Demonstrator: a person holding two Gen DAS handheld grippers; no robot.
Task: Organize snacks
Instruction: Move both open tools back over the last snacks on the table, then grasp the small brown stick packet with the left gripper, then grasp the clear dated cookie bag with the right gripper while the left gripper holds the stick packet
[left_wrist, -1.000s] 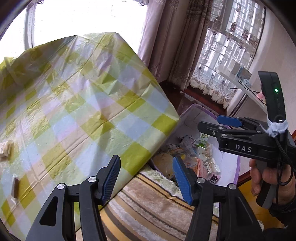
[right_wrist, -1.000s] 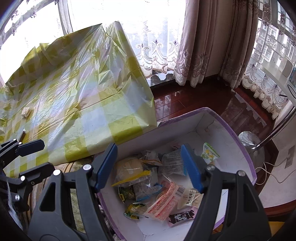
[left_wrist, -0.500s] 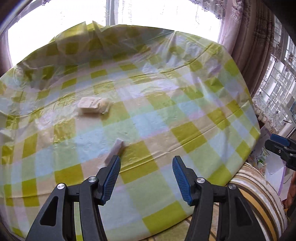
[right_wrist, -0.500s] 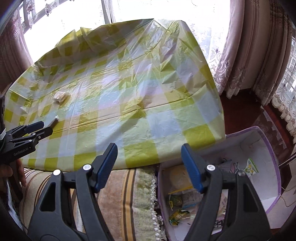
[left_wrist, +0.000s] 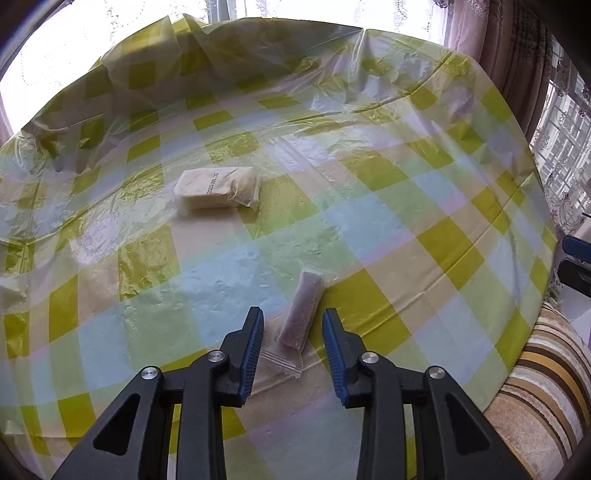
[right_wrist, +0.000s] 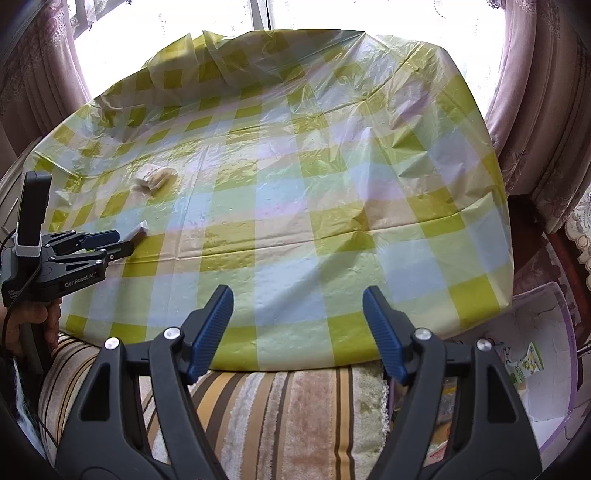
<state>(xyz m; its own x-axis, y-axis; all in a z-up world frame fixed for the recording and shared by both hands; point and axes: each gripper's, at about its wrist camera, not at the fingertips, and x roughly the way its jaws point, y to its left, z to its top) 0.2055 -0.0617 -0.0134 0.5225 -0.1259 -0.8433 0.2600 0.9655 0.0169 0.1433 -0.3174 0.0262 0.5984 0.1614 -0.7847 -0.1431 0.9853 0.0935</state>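
A slim brown snack bar (left_wrist: 301, 314) in a clear wrapper lies on the checked tablecloth (left_wrist: 369, 206). My left gripper (left_wrist: 293, 325) hovers over its near end, and its jaws are closing with the bar between them. The blue pads do not press on the bar. A pale cream snack packet (left_wrist: 218, 186) lies farther back on the cloth. In the right wrist view the left gripper (right_wrist: 123, 242) reaches the bar (right_wrist: 137, 229) at the left, with the packet (right_wrist: 155, 177) behind. My right gripper (right_wrist: 297, 317) stands open over the table's near edge, holding nothing.
A white box with a purple rim (right_wrist: 554, 369) holding snack packets stands low at the right, beside the table. A striped plush cover (right_wrist: 288, 413) runs along the table's near side. Curtains (right_wrist: 546, 110) hang at both sides of the bright window.
Both grippers swung from the box at the right over to the table. The left gripper came down over the slim bar and its jaws narrowed around it.
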